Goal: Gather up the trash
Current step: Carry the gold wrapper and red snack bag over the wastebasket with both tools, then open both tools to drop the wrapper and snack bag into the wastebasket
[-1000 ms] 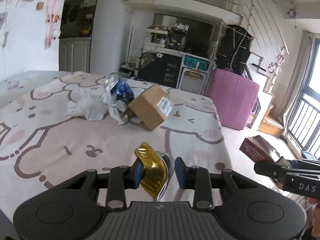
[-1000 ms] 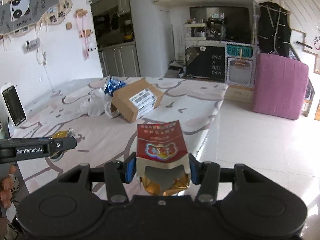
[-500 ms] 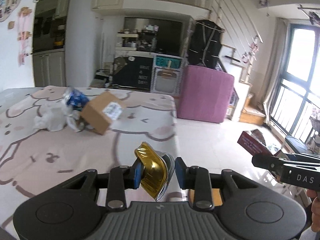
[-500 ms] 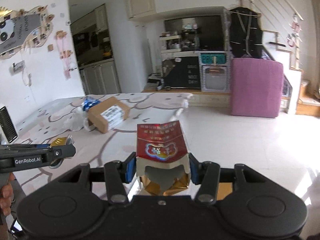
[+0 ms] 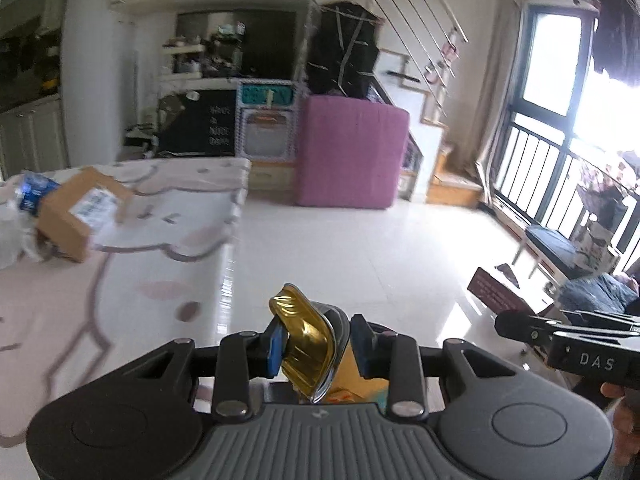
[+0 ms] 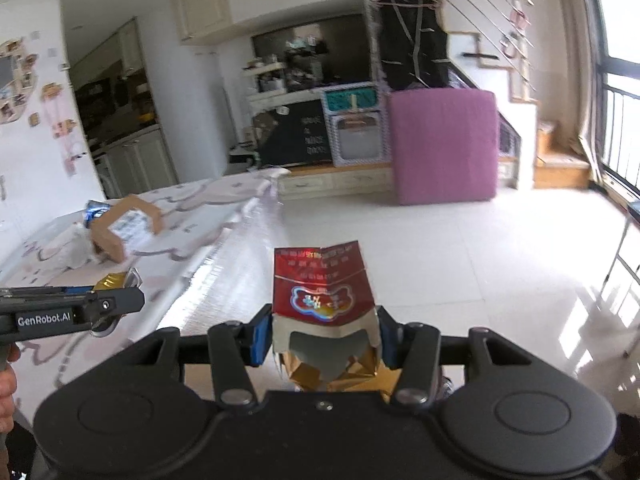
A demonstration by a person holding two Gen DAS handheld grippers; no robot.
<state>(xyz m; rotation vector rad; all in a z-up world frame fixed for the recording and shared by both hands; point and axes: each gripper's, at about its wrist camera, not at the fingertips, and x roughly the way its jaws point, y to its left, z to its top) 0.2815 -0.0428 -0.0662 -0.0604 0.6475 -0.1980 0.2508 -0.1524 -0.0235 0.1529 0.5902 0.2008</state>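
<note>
My left gripper is shut on a crushed gold foil cup, held in the air past the table's right edge. My right gripper is shut on a torn red carton with gold foil inside, also held above the floor. Each gripper shows in the other's view: the right one at the right with the red carton, the left one at the left with the gold cup. A cardboard box, a blue can and a white plastic bag lie on the table.
The table with the pink cartoon cloth is on the left. Glossy white floor lies ahead. A purple block and a toy kitchen stand at the far wall. A window with black railing is at the right.
Both grippers have swung right, away from the table toward the open floor. The box and bag have slid to the left of both views. Both grips are unchanged.
</note>
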